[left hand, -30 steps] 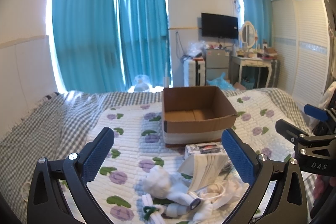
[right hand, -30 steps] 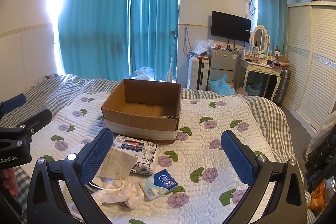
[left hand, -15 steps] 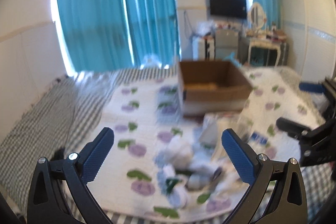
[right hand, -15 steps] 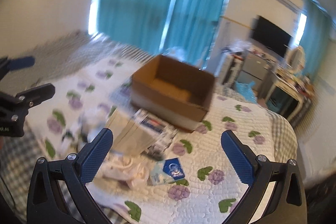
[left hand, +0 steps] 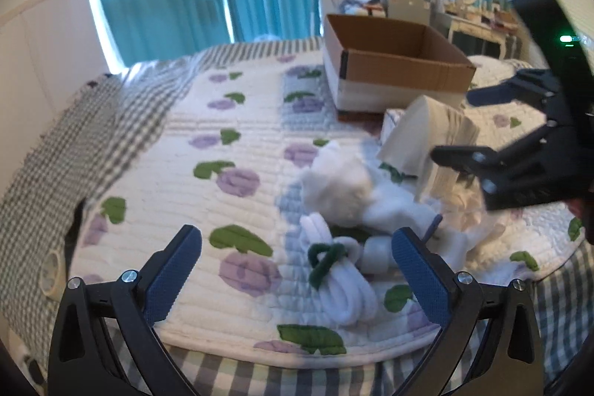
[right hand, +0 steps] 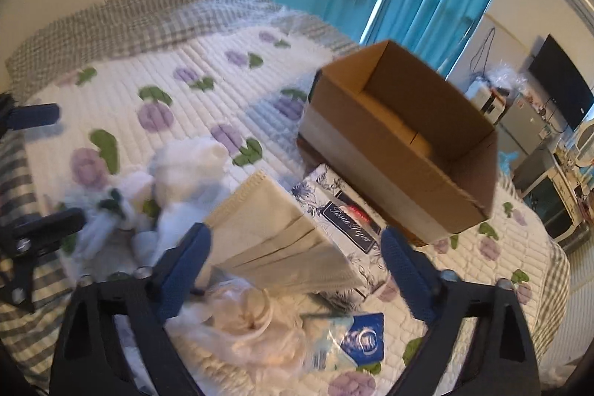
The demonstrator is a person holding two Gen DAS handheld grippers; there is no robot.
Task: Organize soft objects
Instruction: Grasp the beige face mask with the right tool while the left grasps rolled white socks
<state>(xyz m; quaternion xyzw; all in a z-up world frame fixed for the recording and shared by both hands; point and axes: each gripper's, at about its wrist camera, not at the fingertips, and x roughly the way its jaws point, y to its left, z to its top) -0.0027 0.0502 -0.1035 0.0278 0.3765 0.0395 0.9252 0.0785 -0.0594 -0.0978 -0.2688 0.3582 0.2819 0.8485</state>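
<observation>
- Your left gripper (left hand: pixel 297 273) hangs with its blue ribbed fingers (left hand: pixel 172 271) spread wide and holding nothing, just above the near edge of the quilted white bedspread with purple flowers and green leaves (left hand: pixel 237 151).
- Between those fingers lies a bundle of white fuzzy pipe-cleaner loops tied with a dark green fuzzy twist (left hand: pixel 343 279); its long axis runs from the near edge away toward the box.
- Just beyond it sits a lump of white fluffy cotton stuffing (left hand: pixel 339 184), rounded and shapeless, touching more soft white pieces whose outlines are hard to separate.
- Your right gripper (right hand: pixel 297 262) is also spread wide and empty, its fingers (right hand: pixel 406 273) either side of a tilted stack of cream pleated face masks (right hand: pixel 282 236); whether either finger touches the stack cannot be told.
- The stack leans on a white tissue pack with a blue floral print (right hand: pixel 341 210), partly covered by it.
- Below the masks lie crumpled translucent plastic wrapping (right hand: pixel 252 333) and a small pale blue sachet with a dark blue label (right hand: pixel 356 340), its lettering blurred.
- An open brown cardboard box with a white band around its base (right hand: pixel 401 151) stands upright on the bed beyond the pile; its near wall hides part of its floor.
</observation>
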